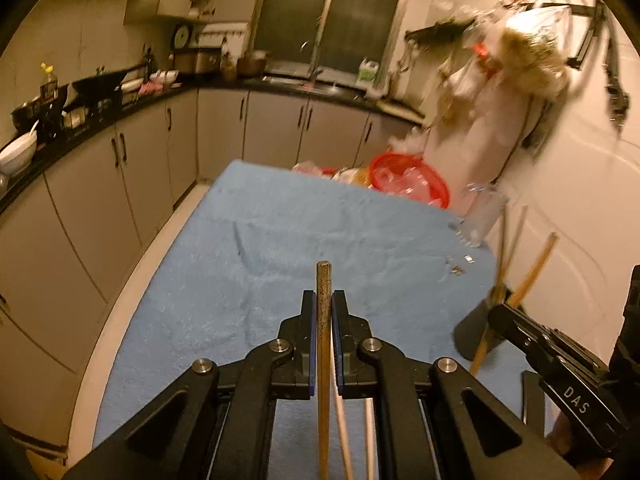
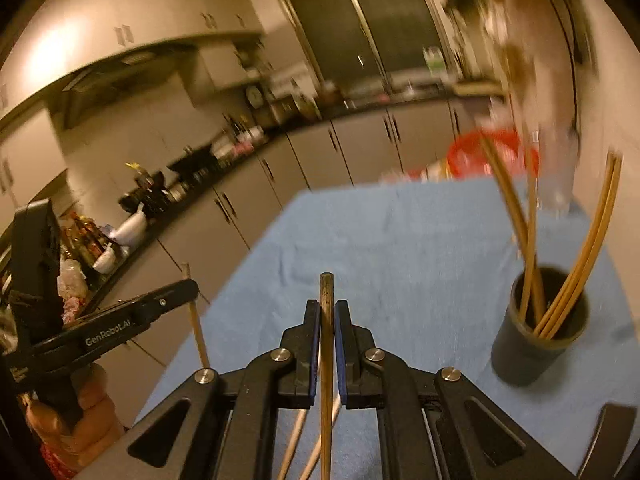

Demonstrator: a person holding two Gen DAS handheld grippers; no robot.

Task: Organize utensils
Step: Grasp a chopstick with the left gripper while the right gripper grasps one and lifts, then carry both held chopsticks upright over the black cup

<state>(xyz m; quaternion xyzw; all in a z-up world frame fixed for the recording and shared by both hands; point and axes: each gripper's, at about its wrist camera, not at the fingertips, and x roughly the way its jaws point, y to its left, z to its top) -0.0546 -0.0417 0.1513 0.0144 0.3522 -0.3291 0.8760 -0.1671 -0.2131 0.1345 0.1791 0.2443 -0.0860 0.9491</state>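
My left gripper (image 1: 324, 308) is shut on a wooden chopstick (image 1: 323, 292) that sticks up between its jaws, above the blue cloth (image 1: 260, 248). My right gripper (image 2: 327, 314) is shut on another wooden chopstick (image 2: 326, 300). A dark holder cup (image 2: 540, 332) stands on the cloth to the right of my right gripper and holds several chopsticks (image 2: 576, 264). The cup also shows in the left wrist view (image 1: 476, 328), behind my right gripper's body (image 1: 560, 356). My left gripper's body (image 2: 120, 328) with its chopstick shows at the left of the right wrist view. More chopsticks lie below both grippers.
A red basin (image 1: 412, 176) with plastic bags sits past the far edge of the cloth. A clear glass (image 1: 482, 216) stands at the far right corner. Small metal bits (image 1: 460, 264) lie near it. Grey cabinets and a cluttered black counter (image 1: 80, 120) run along the left.
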